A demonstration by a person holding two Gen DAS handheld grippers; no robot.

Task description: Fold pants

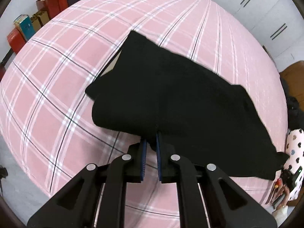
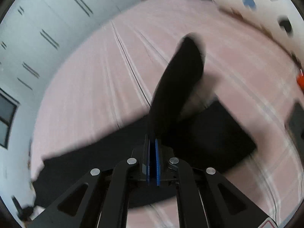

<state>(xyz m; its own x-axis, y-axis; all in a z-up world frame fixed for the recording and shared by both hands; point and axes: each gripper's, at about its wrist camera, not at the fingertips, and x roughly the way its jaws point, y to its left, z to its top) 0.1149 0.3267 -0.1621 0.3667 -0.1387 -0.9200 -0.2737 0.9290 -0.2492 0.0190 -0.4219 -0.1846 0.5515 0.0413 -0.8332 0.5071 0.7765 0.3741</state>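
Left wrist view: the left gripper (image 1: 151, 142) clamps a bunched edge of the black pants (image 1: 171, 98) between its blue pads (image 1: 144, 152); the garment spreads over the pink plaid bedsheet (image 1: 66, 76), its far end reaching toward a polka-dot sleeve (image 1: 293, 150) at the right margin. Gift bags (image 1: 57, 1) stand beyond the bed; white wardrobe doors (image 1: 266, 9) line the far wall. Right wrist view (motion-blurred): the right gripper (image 2: 153, 148) pinches a raised strip of the pants (image 2: 176, 87), with more black fabric lying flat on the bedsheet (image 2: 85, 85) beneath.
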